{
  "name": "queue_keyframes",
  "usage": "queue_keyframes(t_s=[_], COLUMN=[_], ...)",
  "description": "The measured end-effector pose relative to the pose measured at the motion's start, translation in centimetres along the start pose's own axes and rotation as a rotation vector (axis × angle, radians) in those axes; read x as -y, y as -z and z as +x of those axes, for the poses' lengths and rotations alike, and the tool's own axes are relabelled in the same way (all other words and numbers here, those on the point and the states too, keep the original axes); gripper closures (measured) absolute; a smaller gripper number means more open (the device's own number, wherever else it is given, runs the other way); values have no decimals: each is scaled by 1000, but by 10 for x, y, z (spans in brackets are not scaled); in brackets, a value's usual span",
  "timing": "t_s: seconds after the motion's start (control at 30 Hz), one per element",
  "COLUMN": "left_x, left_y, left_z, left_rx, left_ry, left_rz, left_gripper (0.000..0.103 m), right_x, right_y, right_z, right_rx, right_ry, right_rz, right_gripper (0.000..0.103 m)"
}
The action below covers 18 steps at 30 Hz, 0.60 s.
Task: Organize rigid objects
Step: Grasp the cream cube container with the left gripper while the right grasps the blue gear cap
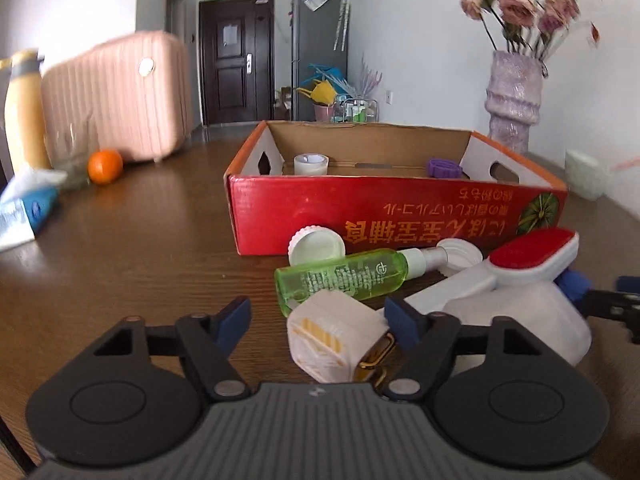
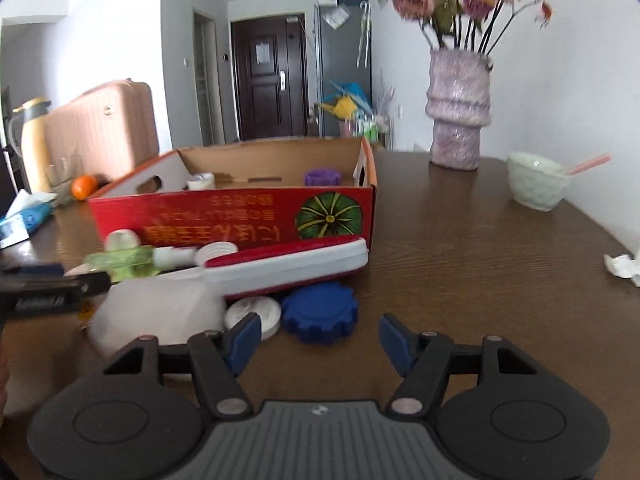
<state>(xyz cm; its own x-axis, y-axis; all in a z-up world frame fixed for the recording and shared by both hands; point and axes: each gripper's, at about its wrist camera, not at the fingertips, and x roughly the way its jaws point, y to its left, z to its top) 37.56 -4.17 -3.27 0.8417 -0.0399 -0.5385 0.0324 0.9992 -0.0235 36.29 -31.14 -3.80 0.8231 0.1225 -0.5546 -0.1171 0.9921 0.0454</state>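
Observation:
A red cardboard box (image 1: 360,216) (image 2: 224,216) stands open on the wooden table, with a tape roll (image 1: 311,164) and a purple lid (image 1: 444,168) inside. In front of it lie a green spray bottle (image 1: 344,276), white caps (image 1: 316,244), a red-and-white lint brush (image 1: 528,260) (image 2: 288,262), a white container (image 1: 528,320) and a blue gear-shaped lid (image 2: 320,312). My left gripper (image 1: 318,320) is open around a white and yellow block (image 1: 332,336). My right gripper (image 2: 320,340) is open and empty just before the blue lid.
A purple vase with flowers (image 2: 458,104) and a pale green bowl (image 2: 538,184) stand at the right. An orange (image 1: 105,166), a glass, a yellow thermos (image 1: 24,112) and a tissue pack (image 1: 28,208) sit at the left. Crumpled tissue (image 2: 624,264) lies far right.

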Motion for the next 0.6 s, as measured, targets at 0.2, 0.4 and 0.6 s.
queue_keyframes(t_s=[0.2, 0.4, 0.6], left_x=[-17, -17, -13], left_y=[9, 8, 23], left_z=[-14, -7, -34], left_rx=[-31, -57, -49], left_ry=[-11, 42, 25], left_rz=[3, -3, 18], left_gripper=[36, 71, 71], right_x=[3, 12, 9], right_y=[-10, -10, -4], right_z=[32, 38, 9], right_rx=[-15, -40, -9], right_ry=[8, -20, -2], right_rz=[-4, 55, 15], right_gripper=[39, 50, 50])
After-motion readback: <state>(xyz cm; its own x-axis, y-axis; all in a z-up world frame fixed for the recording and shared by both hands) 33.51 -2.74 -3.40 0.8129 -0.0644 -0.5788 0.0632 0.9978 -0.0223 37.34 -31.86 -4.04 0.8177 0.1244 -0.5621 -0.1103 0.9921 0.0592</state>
